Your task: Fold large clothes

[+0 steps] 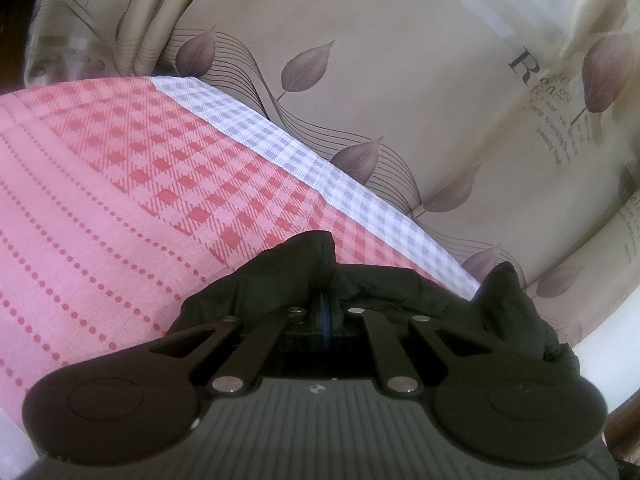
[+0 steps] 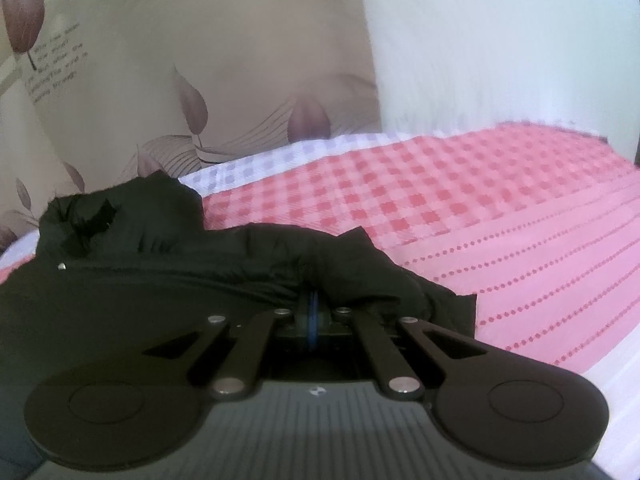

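A black garment (image 1: 288, 276) lies bunched on a pink checked bed cover (image 1: 120, 184). In the left wrist view my left gripper (image 1: 329, 300) is shut, with the black cloth pinched between its fingers and draped over their tips. In the right wrist view the same black garment (image 2: 160, 264) spreads to the left with a small metal snap on it. My right gripper (image 2: 311, 300) is shut on a fold of it, just above the pink cover (image 2: 500, 216). The fingertips of both grippers are hidden by cloth.
A beige curtain or sheet with purple leaves and printed text (image 1: 400, 80) rises behind the bed and also shows in the right wrist view (image 2: 200, 80). A white-lilac checked border (image 1: 320, 160) edges the cover. A white surface (image 2: 500, 40) stands at the back right.
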A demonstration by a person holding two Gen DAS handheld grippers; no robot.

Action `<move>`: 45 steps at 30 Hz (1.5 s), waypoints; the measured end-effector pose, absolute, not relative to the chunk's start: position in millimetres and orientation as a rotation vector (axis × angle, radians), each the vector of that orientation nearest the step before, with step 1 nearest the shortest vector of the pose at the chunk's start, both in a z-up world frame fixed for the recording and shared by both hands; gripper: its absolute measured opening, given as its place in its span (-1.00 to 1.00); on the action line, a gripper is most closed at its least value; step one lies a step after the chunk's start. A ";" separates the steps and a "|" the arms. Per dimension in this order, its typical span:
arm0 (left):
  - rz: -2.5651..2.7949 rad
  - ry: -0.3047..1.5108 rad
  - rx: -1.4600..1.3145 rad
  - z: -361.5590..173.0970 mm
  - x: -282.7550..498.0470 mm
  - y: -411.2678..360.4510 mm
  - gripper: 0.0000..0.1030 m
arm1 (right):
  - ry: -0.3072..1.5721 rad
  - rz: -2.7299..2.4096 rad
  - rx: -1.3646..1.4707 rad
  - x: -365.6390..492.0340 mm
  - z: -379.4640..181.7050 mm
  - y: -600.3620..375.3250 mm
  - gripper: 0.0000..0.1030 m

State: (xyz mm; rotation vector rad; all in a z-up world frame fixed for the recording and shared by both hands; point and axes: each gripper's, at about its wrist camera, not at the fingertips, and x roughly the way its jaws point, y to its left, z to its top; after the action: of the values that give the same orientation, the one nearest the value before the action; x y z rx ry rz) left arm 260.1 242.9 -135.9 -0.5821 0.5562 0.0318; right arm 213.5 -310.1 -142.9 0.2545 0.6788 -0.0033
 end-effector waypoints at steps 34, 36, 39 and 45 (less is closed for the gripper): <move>-0.161 0.759 -0.543 -97.3 285.9 316.8 0.12 | 0.670 -0.005 0.244 211.0 -139.9 -309.1 -1.00; -0.220 0.753 -0.593 -98.2 284.1 329.4 0.79 | 0.669 -0.004 0.249 210.8 -139.9 -309.5 -1.00; -0.302 0.751 -0.599 -103.5 282.2 340.3 0.84 | 0.669 -0.005 0.251 210.4 -139.4 -309.0 -1.00; -0.483 0.780 -0.595 -127.8 284.2 341.2 0.82 | 0.668 -0.003 0.251 210.5 -139.6 -309.7 -1.00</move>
State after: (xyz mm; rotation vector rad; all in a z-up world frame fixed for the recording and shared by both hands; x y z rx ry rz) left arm 284.2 341.2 -127.8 -0.5954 0.7801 -0.4827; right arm 210.5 -309.7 -139.6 0.2506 0.6682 -0.0033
